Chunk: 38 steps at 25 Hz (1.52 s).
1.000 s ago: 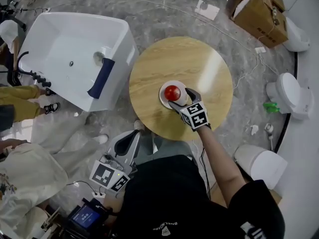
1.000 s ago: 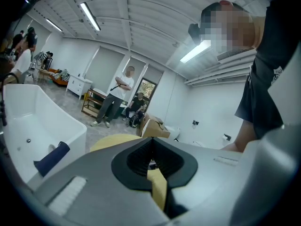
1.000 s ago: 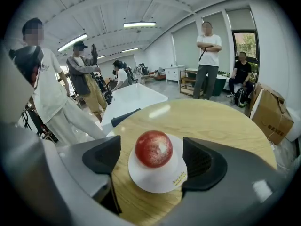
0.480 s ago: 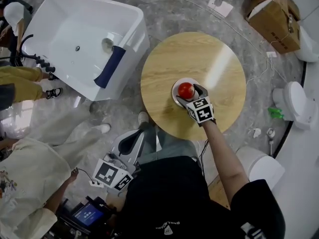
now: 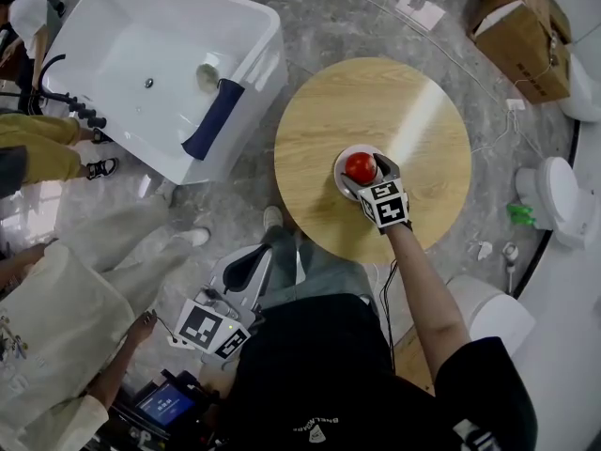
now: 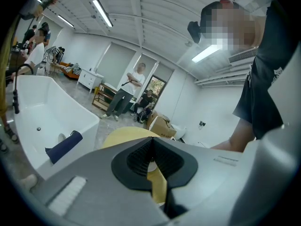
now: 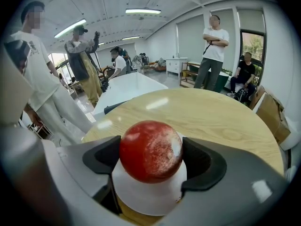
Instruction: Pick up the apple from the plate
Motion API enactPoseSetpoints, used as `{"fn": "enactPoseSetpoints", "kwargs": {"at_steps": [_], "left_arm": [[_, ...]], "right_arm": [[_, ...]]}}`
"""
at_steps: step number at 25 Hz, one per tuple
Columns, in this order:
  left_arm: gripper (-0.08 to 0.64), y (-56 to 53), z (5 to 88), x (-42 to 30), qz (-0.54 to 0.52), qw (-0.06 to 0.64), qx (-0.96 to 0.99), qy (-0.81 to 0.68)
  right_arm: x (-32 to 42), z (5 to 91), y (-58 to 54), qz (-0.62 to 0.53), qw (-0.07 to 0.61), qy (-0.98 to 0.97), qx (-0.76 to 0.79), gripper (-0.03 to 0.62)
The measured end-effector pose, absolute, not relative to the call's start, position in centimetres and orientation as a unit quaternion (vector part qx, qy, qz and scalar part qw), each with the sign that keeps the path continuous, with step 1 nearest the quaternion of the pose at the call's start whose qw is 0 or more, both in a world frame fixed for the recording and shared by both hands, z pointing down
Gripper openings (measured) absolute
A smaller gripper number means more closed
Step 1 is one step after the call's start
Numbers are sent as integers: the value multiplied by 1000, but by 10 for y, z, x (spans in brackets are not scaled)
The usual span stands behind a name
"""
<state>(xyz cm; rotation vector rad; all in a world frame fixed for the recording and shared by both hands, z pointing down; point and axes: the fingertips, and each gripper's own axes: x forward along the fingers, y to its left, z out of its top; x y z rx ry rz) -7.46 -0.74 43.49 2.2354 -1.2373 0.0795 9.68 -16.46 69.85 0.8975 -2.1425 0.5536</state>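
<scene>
A red apple [image 5: 360,167] [image 7: 150,150] sits on a small white plate [image 5: 344,155] [image 7: 146,194] near the front of a round wooden table [image 5: 376,101] [image 7: 211,117]. My right gripper [image 5: 367,173] [image 7: 151,158] reaches in from the near edge, and its dark pads [image 7: 101,157] press against both sides of the apple, which still rests on the plate. The left gripper [image 5: 246,263] [image 6: 151,147] hangs low beside the person's body, off the table, with its jaws shut together and nothing between them.
A white bathtub [image 5: 160,64] with a dark towel over its rim stands left of the table. A cardboard box [image 5: 526,36] and toilets [image 5: 554,200] lie to the right. People [image 5: 47,148] stand at the left; bystanders [image 7: 214,51] wait beyond the table.
My right gripper slid forward from the plate's near edge until its jaws came around the apple and closed on it. The left gripper stayed low and shut.
</scene>
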Motion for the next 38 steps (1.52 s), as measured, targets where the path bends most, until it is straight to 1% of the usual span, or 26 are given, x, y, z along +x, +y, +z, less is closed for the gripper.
{"fn": "enactPoseSetpoints", "kwargs": {"at_steps": [8,15,27,34,38], "left_arm": [[20,-16,434,-97,28,291,842,-454],[20,-25,427,-92,29,283,855,-434],[20,-40,399,-56,29,259,890,-375],[20,-70,392,-41,24,246,912,-328],[20,-78,383,-21,19,238,924,-299]], "right_arm": [[86,696,-171,226,370,-827,359,408],[96,665,-180,226,342,-828,383,408],[128,563,-179,215,252,-830,449,408],[124,505,-176,199,197,-834,476,408],[132,463,-163,186,160,-835,492,408]]}}
